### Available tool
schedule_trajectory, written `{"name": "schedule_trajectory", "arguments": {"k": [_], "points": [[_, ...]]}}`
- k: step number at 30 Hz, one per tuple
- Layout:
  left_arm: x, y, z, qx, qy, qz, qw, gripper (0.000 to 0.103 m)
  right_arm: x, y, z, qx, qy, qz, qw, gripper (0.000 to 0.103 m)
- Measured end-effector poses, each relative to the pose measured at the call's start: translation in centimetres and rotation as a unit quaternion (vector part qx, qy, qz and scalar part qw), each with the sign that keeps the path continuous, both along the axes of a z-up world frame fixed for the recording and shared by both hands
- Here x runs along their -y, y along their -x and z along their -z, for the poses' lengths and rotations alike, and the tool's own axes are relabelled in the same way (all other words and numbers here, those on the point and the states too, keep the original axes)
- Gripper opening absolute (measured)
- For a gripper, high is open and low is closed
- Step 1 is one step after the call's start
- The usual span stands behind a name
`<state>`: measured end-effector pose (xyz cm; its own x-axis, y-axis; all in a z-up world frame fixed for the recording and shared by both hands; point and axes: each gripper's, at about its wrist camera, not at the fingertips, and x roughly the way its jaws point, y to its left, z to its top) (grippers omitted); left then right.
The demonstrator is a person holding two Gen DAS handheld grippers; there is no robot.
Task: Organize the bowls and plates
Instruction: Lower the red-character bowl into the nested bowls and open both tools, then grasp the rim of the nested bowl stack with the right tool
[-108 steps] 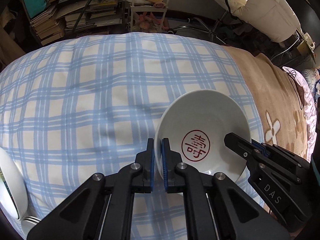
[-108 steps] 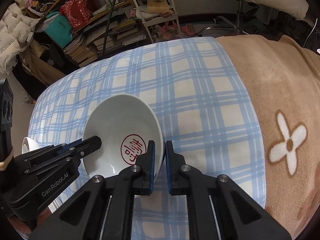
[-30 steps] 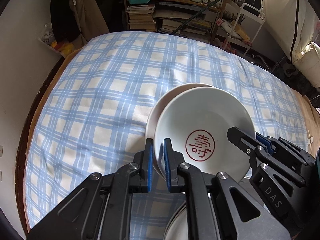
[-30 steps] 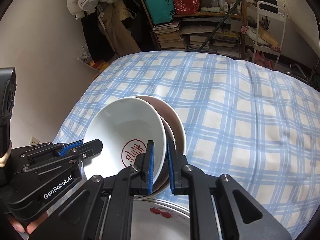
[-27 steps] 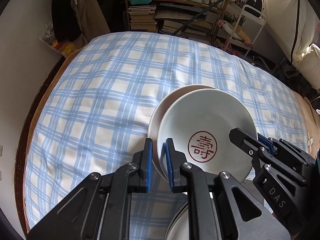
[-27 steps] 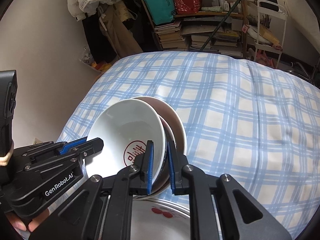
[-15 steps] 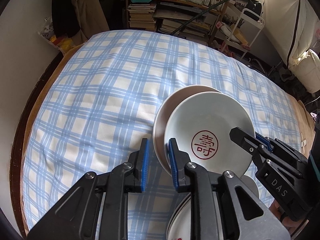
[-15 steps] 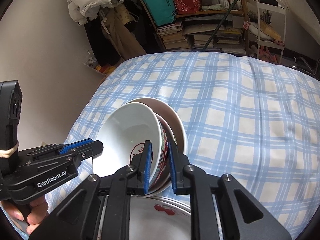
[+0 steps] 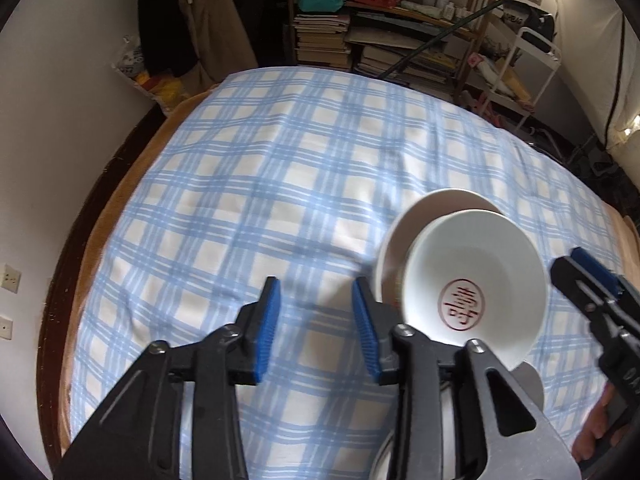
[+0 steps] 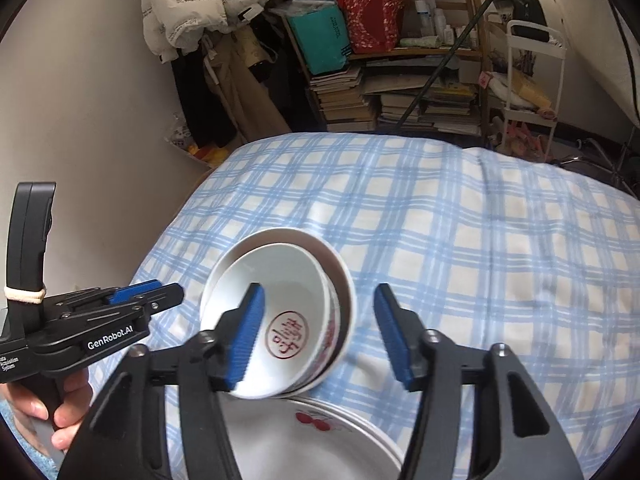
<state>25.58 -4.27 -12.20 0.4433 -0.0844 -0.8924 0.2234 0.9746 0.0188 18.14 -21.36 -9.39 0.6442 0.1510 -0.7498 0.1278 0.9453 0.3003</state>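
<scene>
Reading left to right in the right wrist view: a hand (image 10: 48,408) at the near left edge grips the black handle of the left gripper (image 10: 160,294), whose side carries the white lettering "GenRobot.AI"; smaller print beside it is too small to read. A pale elastic band wraps the upright part of that handle. In the left wrist view this gripper (image 9: 316,320) has ribbed blue pads, its jaws are opening, and nothing lies between them but the bed cover (image 9: 248,184), a soft blue-and-cream checked cloth.

Next comes the white bowl (image 10: 276,316), glossy glazed ceramic, round, with a red circular seal of Chinese characters printed in its bottom. It sits nested and tilted inside a second bowl (image 10: 340,280) of similar white glaze, on the near left part of the bed. Just nearer lies a flat plate (image 10: 320,436) with a red cherry motif.

The right gripper (image 10: 320,336), black with ribbed blue pads, has jaws opening; the bowl rims stand between them, untouched as far as can be seen.

Behind the bed, a wooden shelf (image 10: 400,56) holds stacked books, a teal bag and a red bag; their print is illegible.
</scene>
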Motion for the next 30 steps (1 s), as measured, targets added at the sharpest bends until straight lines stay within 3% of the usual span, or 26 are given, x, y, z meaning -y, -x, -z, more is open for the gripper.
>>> {"name": "schedule_trajectory", "arguments": {"k": [2,4,6,10,15,24,30], "points": [[-0.6,-0.3,0.0,0.004,-0.007,-0.011,0.9999,0.053,0.9,0.1,0.0,-0.006,0.003,0.007,1.0,0.077],[-1.1,-0.6,0.1,0.003,-0.012,-0.021,0.9997,0.065,1.9,0.2,-0.2,-0.01,0.01,0.017,1.0,0.097],[-1.5,-0.9,0.2,0.0,-0.017,-0.029,0.9994,0.076,2.7,0.4,-0.2,-0.009,0.023,0.03,0.999,0.103],[-1.8,-1.4,0.7,0.002,-0.034,-0.033,0.9988,0.088,4.3,0.6,0.3,-0.017,0.032,0.049,0.998,0.103],[-2.1,-2.0,1.6,-0.024,-0.017,-0.034,0.999,0.089,5.5,0.5,1.7,-0.044,0.033,0.056,0.997,0.103],[-1.4,-2.2,2.2,-0.039,0.004,-0.017,0.9991,0.089,5.9,0.4,3.8,-0.067,-0.008,0.067,0.995,0.103],[-1.3,-2.1,2.1,-0.04,0.023,-0.01,0.9989,0.089,5.6,0.2,4.4,-0.07,-0.037,0.062,0.995,0.096]]}}
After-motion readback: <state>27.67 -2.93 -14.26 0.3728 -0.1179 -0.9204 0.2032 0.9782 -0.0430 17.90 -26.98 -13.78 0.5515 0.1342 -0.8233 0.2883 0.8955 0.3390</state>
